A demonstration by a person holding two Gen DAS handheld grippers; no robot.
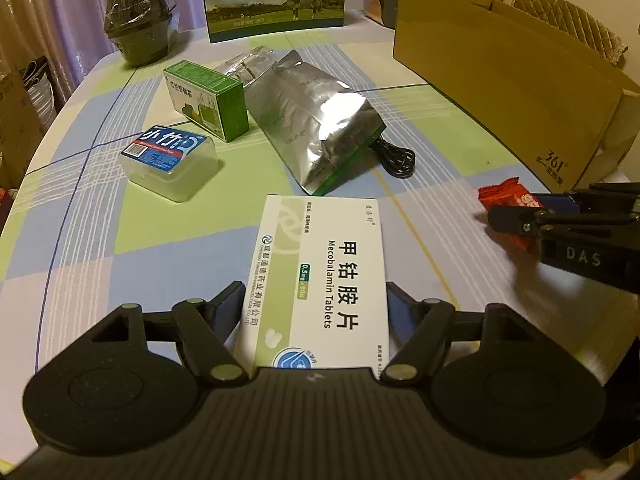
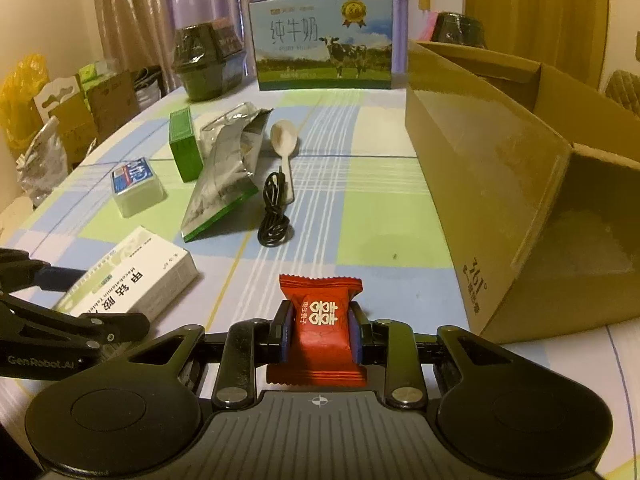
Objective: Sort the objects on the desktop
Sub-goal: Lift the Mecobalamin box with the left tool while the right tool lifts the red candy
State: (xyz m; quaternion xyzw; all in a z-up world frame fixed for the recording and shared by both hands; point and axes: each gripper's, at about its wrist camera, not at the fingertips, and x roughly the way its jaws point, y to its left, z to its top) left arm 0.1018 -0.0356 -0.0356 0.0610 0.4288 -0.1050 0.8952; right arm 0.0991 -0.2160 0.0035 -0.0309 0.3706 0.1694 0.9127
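My left gripper point(image 1: 316, 300) is shut on a white Mecobalamin tablet box point(image 1: 320, 276), held flat between both fingers; the same tablet box point(image 2: 132, 276) shows at the left of the right wrist view. My right gripper point(image 2: 320, 320) is shut on a red candy packet point(image 2: 320, 320), which also appears as a red candy packet point(image 1: 508, 208) at the right of the left wrist view. On the checked tablecloth lie a silver foil bag point(image 1: 316, 120), a green box point(image 1: 208, 98), a clear plastic box with a blue label point(image 1: 168, 160), a black cable point(image 2: 274, 208) and a pale spoon point(image 2: 284, 144).
An open cardboard box point(image 2: 520, 184) stands at the right, its near corner beside the candy. A milk carton case point(image 2: 324, 40) and a wrapped dark pot point(image 2: 208, 60) stand at the back. Bags and cartons sit beyond the table's left edge point(image 2: 52, 120).
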